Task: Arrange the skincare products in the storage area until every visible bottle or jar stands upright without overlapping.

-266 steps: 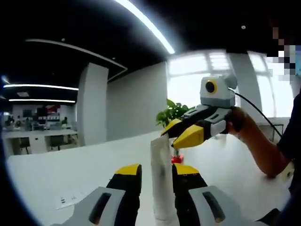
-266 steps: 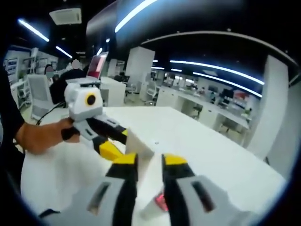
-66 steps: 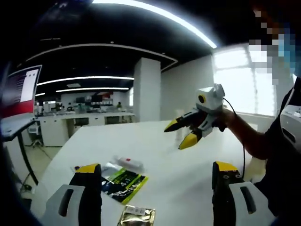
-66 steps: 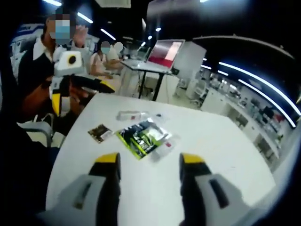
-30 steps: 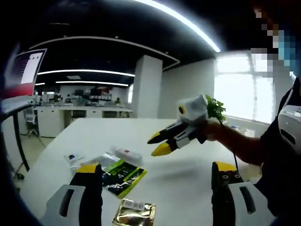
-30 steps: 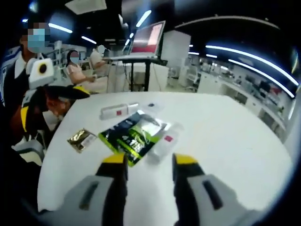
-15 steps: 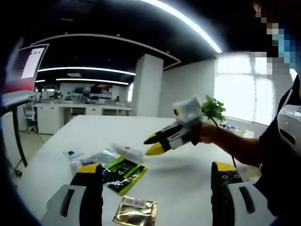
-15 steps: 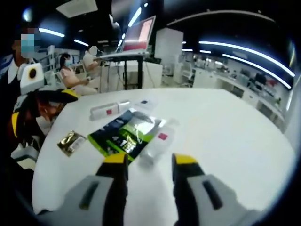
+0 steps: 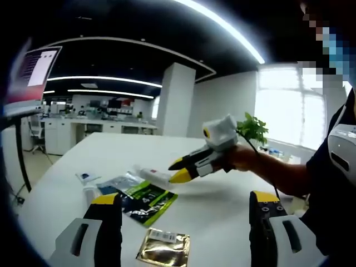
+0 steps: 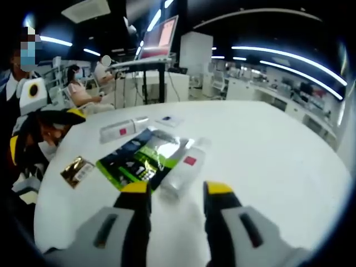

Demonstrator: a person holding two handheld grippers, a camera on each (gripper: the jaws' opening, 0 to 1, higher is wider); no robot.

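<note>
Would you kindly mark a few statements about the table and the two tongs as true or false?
1. The clear bottle with the red label lies on its side. True.
2. The right tongs grip that bottle. False: the jaws stand apart just short of it, holding nothing.
3. The gold sachet lies flat on the white table. True.
4. The green and black pouch stands upright. False: it lies flat.
5. The left tongs are shut on the gold sachet. False: their jaws are wide apart and hold nothing.
</note>
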